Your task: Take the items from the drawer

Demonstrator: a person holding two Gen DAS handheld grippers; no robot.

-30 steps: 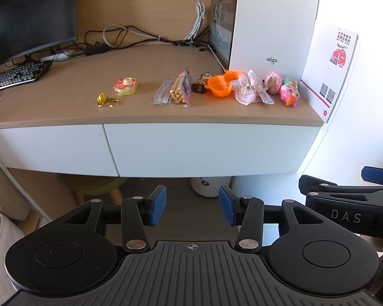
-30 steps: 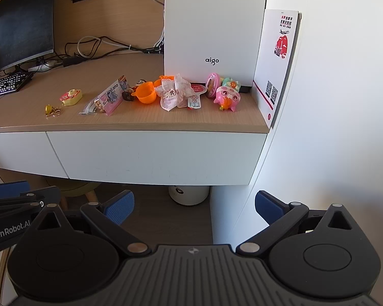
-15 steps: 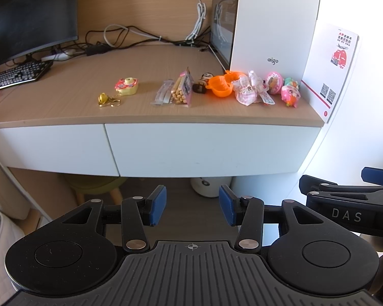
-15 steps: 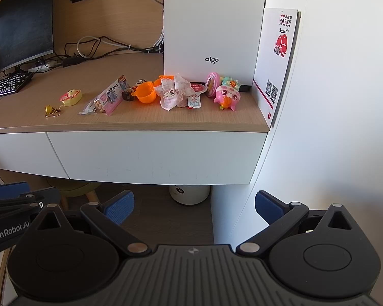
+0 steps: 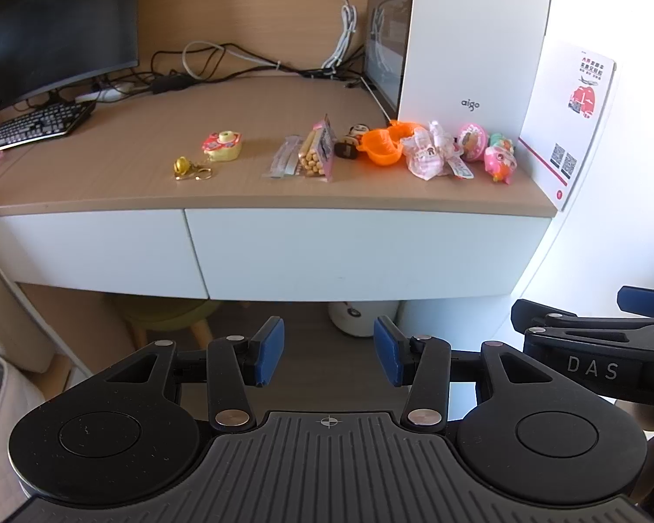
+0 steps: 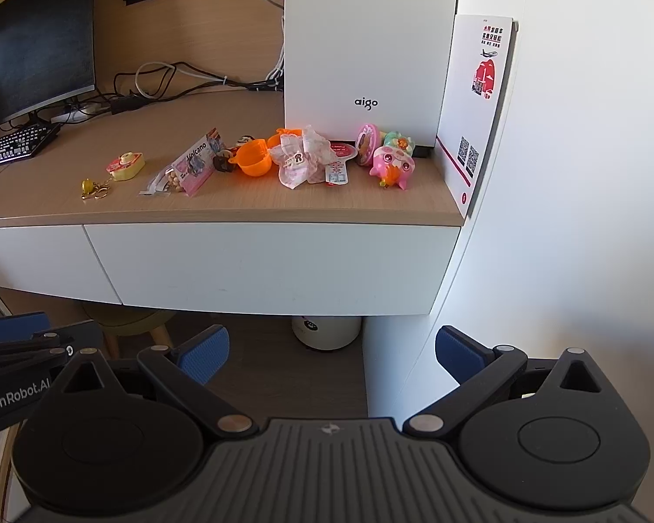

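- The right-hand drawer (image 5: 362,253) sits fully shut under the desk top (image 5: 109,174), its flat white front showing no handle, so its edge likely needs gripping.
- 1 row of small toys and snack packets (image 5: 314,154) lies on the desk, probably already taken out.
- The left gripper (image 5: 329,351) hangs half open and empty, well short of the drawer.
- The right gripper (image 6: 332,351) gapes wide, holding nothing.

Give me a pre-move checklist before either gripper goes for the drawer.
1. Right-hand drawer shut, front unobstructed: ok.
2. Left gripper open, nothing between its pads: ok.
3. Right gripper open wide, empty: ok.
4. Both grippers clear of the desk: ok.
5. Handle or grip edge on the drawer front: cannot tell, none visible.
6. Drawer contents: cannot tell, it is closed.
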